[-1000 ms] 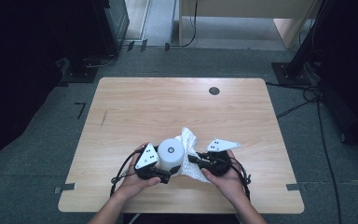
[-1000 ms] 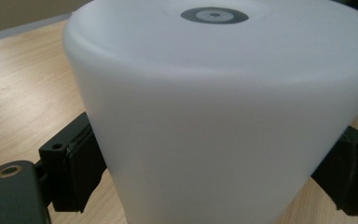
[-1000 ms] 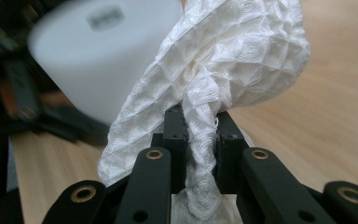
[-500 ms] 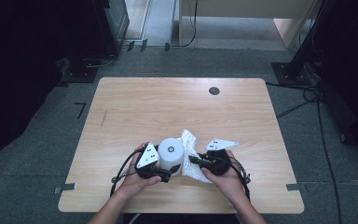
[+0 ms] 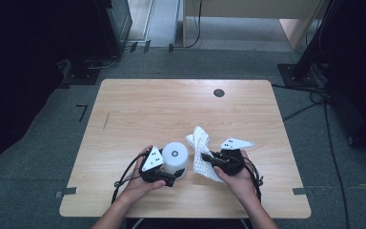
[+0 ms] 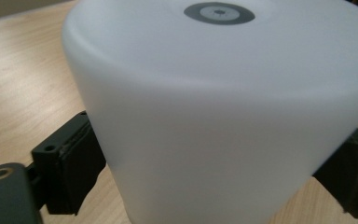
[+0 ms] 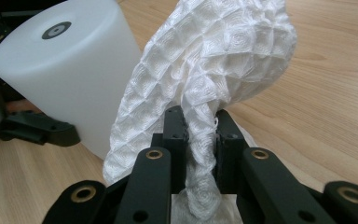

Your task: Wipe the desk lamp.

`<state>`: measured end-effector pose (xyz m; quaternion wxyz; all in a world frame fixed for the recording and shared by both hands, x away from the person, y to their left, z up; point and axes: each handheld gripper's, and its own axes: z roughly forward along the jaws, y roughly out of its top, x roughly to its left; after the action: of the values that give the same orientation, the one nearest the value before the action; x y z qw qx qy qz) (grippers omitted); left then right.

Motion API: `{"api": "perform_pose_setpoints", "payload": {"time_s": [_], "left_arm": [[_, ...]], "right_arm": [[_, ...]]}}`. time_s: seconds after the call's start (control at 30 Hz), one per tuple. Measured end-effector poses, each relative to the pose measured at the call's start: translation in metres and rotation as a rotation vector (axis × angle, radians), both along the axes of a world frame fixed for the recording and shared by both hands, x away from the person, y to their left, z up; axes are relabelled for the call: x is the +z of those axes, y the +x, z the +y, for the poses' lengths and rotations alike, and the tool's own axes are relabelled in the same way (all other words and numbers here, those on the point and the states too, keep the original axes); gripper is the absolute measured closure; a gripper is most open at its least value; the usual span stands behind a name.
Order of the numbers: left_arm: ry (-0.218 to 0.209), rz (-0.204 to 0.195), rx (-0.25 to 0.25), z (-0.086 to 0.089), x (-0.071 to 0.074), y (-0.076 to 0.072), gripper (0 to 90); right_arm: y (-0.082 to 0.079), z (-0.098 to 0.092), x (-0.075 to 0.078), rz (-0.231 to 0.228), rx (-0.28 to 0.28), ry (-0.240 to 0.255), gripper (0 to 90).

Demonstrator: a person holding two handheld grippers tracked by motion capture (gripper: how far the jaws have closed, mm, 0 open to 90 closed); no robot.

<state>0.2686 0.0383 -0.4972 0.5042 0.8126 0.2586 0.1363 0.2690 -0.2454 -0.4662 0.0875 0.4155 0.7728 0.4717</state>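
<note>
A white cylinder [image 5: 175, 157] with a grey ring on its top stands upright near the table's front edge. My left gripper [image 5: 176, 169] is shut on it, one black pad [image 6: 70, 172] pressed to each side of the cylinder [image 6: 223, 107]. My right gripper [image 5: 208, 160], just right of it, is shut on a white quilted cloth [image 5: 201, 148]. In the right gripper view the cloth [image 7: 214, 70] bunches up from between the jaws of the right gripper [image 7: 200, 126] and leans close beside the cylinder [image 7: 65, 70].
The wooden table [image 5: 171, 109] has a small dark round disc [image 5: 218, 92] near its far edge. Black stands and cables [image 5: 314, 95] lie on the grey floor around the table. Both hands rest at the table's front edge.
My right gripper has drawn the cloth slightly to the right, away from the cylinder's side. The left gripper and the cylinder have stayed put.
</note>
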Motion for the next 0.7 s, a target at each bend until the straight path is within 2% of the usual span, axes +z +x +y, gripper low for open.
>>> {"api": "perform_pose_setpoints", "payload": {"time_s": [0.07,0.13,0.2,0.33,0.4,0.43,0.5,0.57,0.67,0.7], "left_arm": [[-0.016,0.001,0.031,0.001,0.001,-0.006,1.4],[0.004,-0.005,0.111,-0.001,0.002,-0.012,0.3],[0.002,0.008,0.182,-0.006,0.002,-0.017,0.0],[0.025,-0.01,0.315,-0.023,0.0,-0.026,0.0],[0.009,0.006,0.339,-0.028,0.0,-0.026,0.0],[0.014,0.0,0.359,-0.031,0.0,-0.025,0.6],[0.001,-0.001,0.36,-0.033,0.0,-0.023,4.5],[0.01,-0.016,0.36,-0.034,0.0,-0.022,7.3],[0.002,-0.019,0.295,-0.029,0.002,-0.016,8.0],[-0.02,-0.017,0.246,-0.024,0.003,-0.014,8.0]], "right_arm": [[0.0,-0.002,0.0,0.002,-0.006,0.004,78.4],[0.0,-0.004,0.001,0.002,-0.014,0.007,78.4],[0.001,-0.005,0.001,0.0,-0.015,0.007,78.4],[0.002,-0.005,0.0,0.001,-0.016,0.008,78.4],[0.001,-0.004,0.0,0.002,-0.014,0.005,78.4],[0.001,-0.004,0.0,0.001,-0.013,0.004,78.4],[0.002,-0.004,-0.001,0.0,-0.013,0.005,78.4],[0.001,-0.003,-0.001,0.002,-0.013,0.004,78.4],[0.0,-0.003,0.001,-0.003,-0.013,0.009,78.4],[0.0,-0.004,0.002,-0.011,-0.012,0.016,78.4]]}}
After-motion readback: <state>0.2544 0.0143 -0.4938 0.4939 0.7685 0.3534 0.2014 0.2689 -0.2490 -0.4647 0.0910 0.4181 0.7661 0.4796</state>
